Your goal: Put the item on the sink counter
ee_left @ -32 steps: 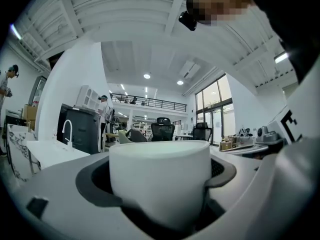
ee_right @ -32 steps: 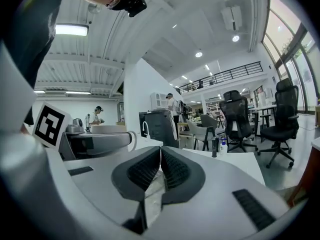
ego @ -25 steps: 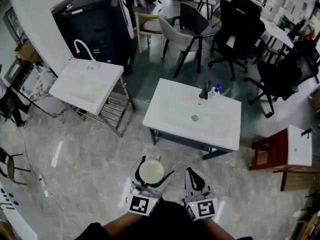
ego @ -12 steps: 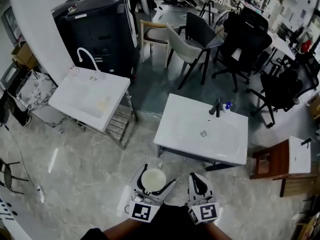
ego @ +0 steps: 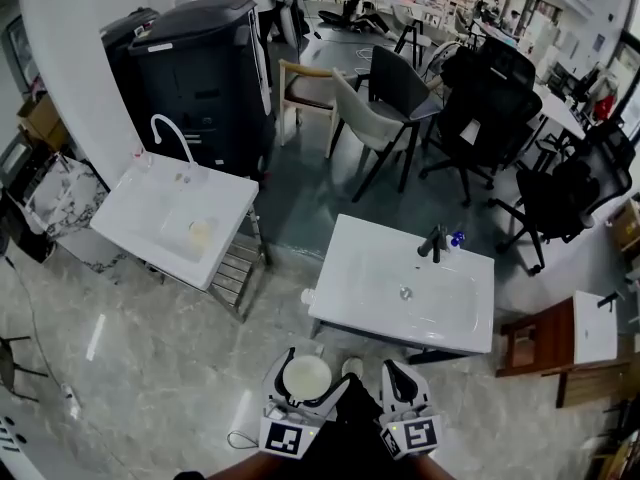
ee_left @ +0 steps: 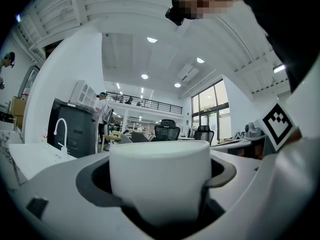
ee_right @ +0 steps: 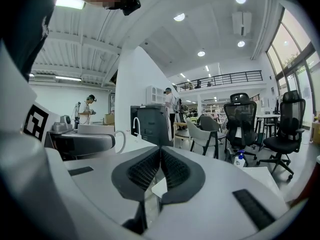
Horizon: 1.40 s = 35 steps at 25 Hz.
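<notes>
Sink counter (ego: 352, 280) nearer; left gripper's (ego: 311, 367) cup (ego: 305, 378) upright.

Room was bright, evenly lit by ceiling lamps (ee_left: 152, 40) and tall windows (ee_right: 299, 54). Pale glare streaks lay on glossy floor (ego: 100, 336). Strong fisheye bending, dark corners in every view. Near lens, cup (ee_left: 160, 179) was soft

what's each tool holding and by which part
The left tool holds a white cup upright, with its jaws clamped on opposite sides of the cup's body. The right tool is shut on nothing.
</notes>
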{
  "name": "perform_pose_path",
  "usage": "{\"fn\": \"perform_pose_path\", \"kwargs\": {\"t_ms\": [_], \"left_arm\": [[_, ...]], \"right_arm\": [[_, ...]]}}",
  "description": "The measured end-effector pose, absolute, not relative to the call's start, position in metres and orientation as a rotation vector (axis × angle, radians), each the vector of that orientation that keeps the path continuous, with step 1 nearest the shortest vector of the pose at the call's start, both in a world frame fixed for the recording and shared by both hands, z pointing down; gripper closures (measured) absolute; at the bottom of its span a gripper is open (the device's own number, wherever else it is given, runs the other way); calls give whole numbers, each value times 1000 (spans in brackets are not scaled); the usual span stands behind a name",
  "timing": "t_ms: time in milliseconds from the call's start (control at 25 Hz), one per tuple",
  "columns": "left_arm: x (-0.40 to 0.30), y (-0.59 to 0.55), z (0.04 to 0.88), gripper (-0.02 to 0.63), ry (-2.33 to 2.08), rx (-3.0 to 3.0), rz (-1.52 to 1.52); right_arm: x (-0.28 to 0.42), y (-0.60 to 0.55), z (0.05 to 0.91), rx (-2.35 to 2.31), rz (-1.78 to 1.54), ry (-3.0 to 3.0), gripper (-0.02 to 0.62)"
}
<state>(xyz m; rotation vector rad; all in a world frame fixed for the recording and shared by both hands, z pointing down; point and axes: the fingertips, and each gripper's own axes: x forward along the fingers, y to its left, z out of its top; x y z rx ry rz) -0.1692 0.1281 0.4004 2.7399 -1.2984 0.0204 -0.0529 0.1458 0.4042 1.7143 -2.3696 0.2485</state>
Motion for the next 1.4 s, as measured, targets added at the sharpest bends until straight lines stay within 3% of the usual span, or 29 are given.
{"fn": "perform_pose_path", "kwargs": {"t_ms": [720,1400], "left_arm": [[-75,-62,418,150,-1343,2734,90],[-6,-210,509,150,-1337,2698,158]], "right_arm": [[29,-45,406,1668,270,-2475,563],[89,-181,460,1662,351,-2463,561]]}}
